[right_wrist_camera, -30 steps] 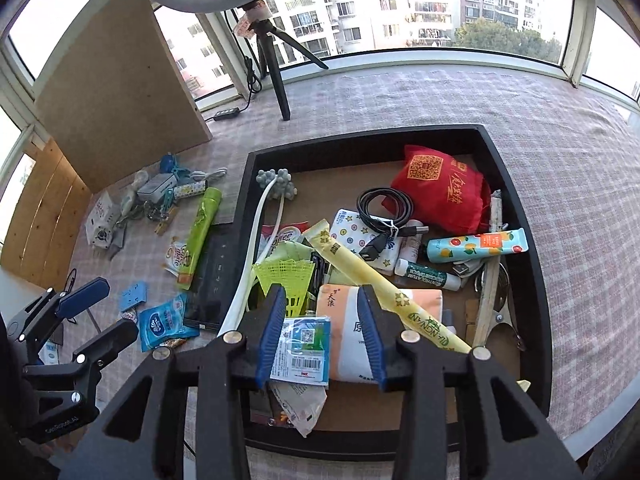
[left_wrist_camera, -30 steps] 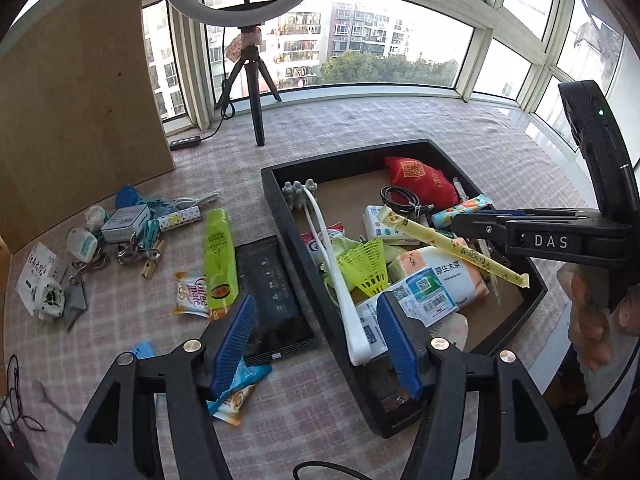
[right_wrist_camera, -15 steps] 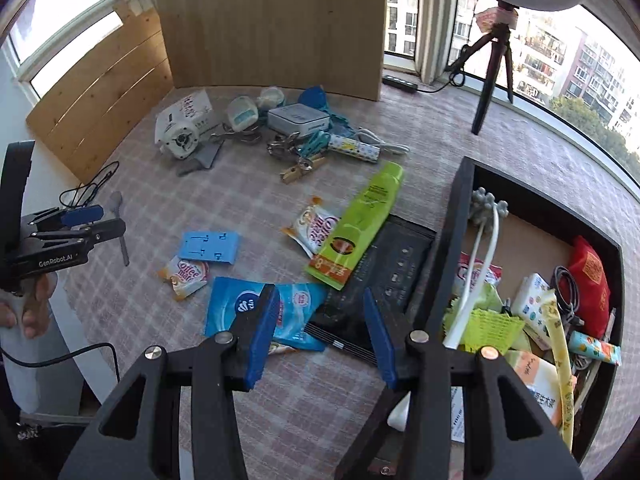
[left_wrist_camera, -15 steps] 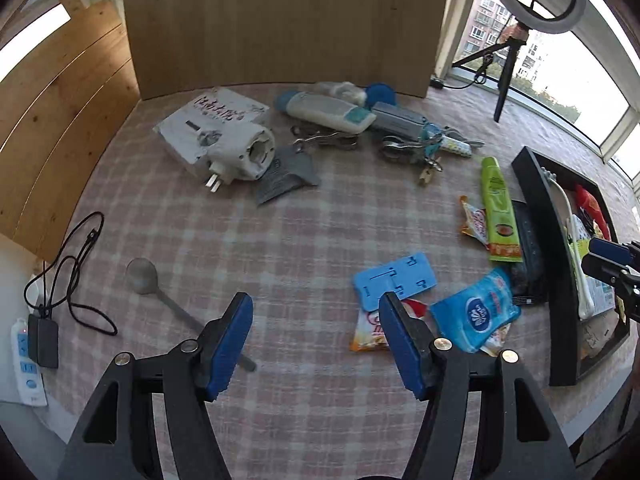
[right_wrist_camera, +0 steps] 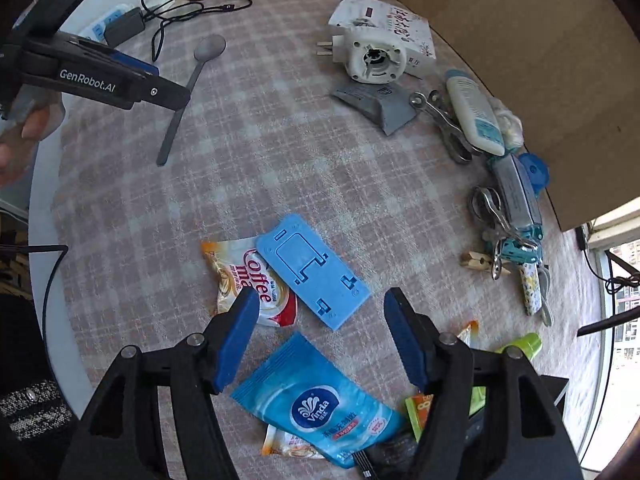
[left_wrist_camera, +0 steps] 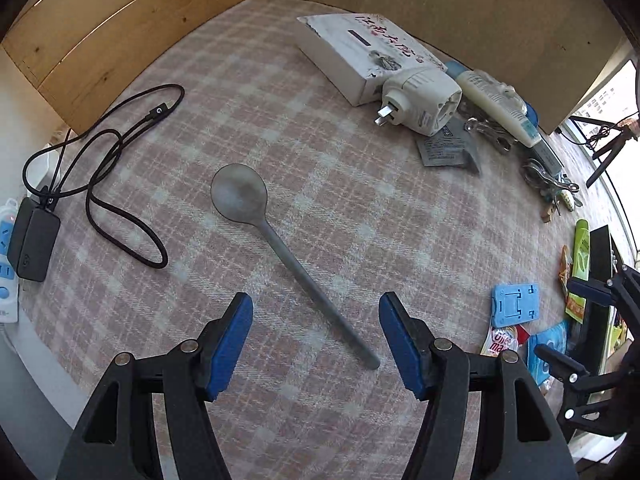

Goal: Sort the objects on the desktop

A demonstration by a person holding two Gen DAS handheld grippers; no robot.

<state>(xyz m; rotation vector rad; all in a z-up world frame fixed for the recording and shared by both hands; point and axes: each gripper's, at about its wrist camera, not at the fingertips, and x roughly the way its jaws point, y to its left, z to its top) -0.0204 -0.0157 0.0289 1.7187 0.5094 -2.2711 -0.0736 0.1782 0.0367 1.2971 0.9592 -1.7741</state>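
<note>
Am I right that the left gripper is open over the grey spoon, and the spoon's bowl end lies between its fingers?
Not quite. In the left wrist view the left gripper is open over the grey spoon, but it is the handle end that lies between its fingers; the bowl lies farther out on the checked cloth.

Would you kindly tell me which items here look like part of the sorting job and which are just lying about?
Likely to be sorted:
- spoon
- blue phone stand
- coffee sachet
- Vinda wipes pack
- plug adapter

Probably lying about:
- black charger and cable
- power strip
</note>
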